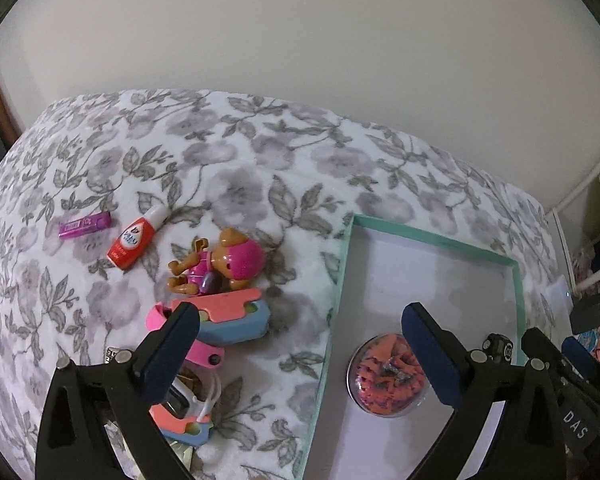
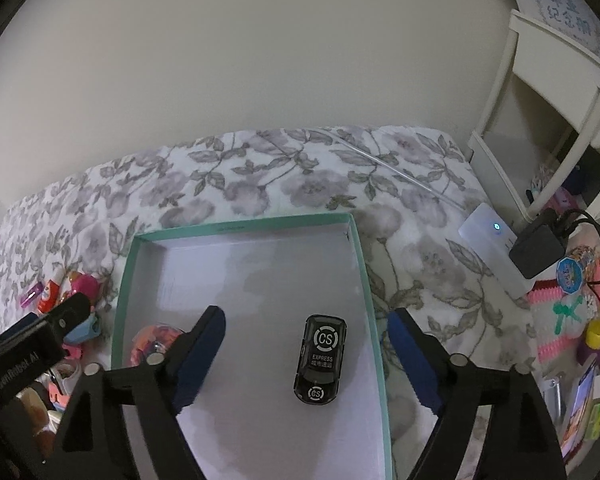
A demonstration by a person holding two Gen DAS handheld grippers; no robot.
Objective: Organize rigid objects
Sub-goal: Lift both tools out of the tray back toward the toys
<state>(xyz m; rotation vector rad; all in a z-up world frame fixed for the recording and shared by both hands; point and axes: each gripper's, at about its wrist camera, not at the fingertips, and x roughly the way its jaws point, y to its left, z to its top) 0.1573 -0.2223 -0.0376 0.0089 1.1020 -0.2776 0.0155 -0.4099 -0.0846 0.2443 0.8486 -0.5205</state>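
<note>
A teal-rimmed box with a white floor lies on the floral bed cover. Inside it are a clear ball of orange bits and a black toy car. My left gripper is open and empty above the box's left wall. My right gripper is open and empty, its fingers either side of the car and above it. Left of the box lie a pink dog figure, pink and blue toy pieces, a red-orange bottle and a purple stick.
More small toys are piled under my left finger. Right of the bed are a white device, a black adapter with cables, a white shelf and scattered clutter. A plain wall stands behind the bed.
</note>
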